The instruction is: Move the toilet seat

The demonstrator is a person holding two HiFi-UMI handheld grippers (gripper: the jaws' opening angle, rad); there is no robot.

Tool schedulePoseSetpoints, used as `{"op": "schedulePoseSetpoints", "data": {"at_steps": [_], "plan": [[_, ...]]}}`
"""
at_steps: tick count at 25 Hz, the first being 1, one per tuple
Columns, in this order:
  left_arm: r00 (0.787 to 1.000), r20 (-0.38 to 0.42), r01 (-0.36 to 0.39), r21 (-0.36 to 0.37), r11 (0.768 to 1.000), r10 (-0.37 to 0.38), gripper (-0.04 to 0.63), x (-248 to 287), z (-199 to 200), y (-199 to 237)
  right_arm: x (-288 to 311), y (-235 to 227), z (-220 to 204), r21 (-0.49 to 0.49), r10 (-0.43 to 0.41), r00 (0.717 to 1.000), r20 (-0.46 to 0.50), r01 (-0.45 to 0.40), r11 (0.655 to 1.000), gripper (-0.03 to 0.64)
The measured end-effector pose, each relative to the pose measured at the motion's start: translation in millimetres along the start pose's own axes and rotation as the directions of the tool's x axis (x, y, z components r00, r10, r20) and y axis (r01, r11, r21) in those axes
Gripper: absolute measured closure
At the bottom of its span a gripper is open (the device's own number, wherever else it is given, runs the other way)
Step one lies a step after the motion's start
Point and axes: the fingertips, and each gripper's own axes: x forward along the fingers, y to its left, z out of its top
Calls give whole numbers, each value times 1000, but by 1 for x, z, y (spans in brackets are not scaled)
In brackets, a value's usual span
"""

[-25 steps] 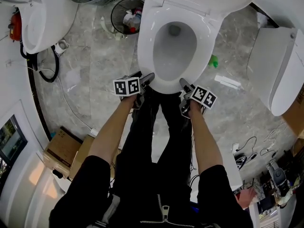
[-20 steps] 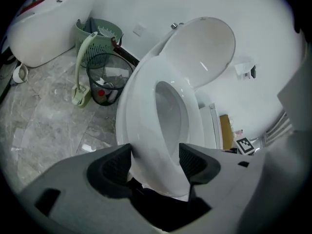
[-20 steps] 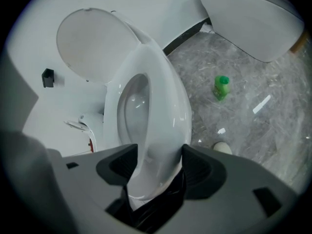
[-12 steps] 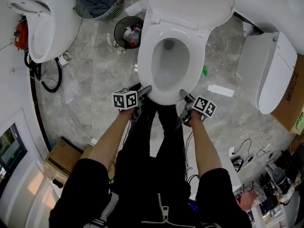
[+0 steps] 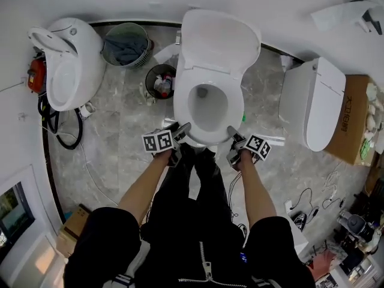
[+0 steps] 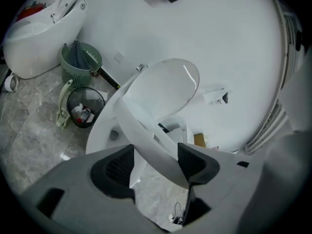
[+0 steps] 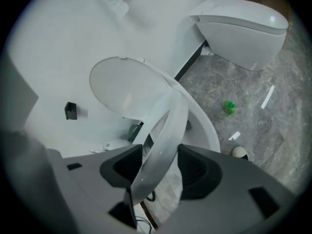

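The white toilet seat (image 5: pixel 207 135) is tilted up off the bowl (image 7: pixel 207 126), and the lid (image 5: pixel 221 41) stands up against the wall. My left gripper (image 5: pixel 180 131) holds the seat's front left, my right gripper (image 5: pixel 233 134) its front right. In the left gripper view the seat rim (image 6: pixel 146 138) runs slantwise between the jaws of the left gripper (image 6: pixel 156 165). In the right gripper view the rim (image 7: pixel 163 140) fills the gap of the right gripper (image 7: pixel 161 172). Both pairs of jaws have just been closing on the rim.
A black wire bin (image 5: pixel 161 81) with rubbish and a green basket (image 5: pixel 125 44) stand left of the toilet. A white fixture (image 5: pixel 69 62) is at far left, another toilet (image 5: pixel 315 104) and a cardboard box (image 5: pixel 351 119) at right. Cables (image 5: pixel 312 200) lie on the marble floor.
Both grippers have stayed at the seat's front edge and risen with it. The head view has pulled back, so the toilet looks smaller and more of the room shows.
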Motion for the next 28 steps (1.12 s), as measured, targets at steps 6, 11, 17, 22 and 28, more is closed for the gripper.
{"op": "schedulePoseSetpoints", "data": {"at_steps": [6,11,17,22,28], "plan": [[993,67,97,-46,994,-94,290,-6,54,-48,-18,60,41,43,98,990,104,-103,994,345],[986,102,137,-66,988,-129,270,-2,91,-77,-28,95,75,95,170,966,195,-191,977,336],[970,202,165,-125,978,-137,262,10,140,-104,-30,124,119,144,251,938,237,-290,946,351],[951,277,191,-165,968,-140,265,24,190,-123,-20,151,163,191,314,905,288,-375,907,374],[920,378,198,-231,953,-99,282,46,238,-134,-3,175,208,245,328,893,308,-408,880,379]]}}
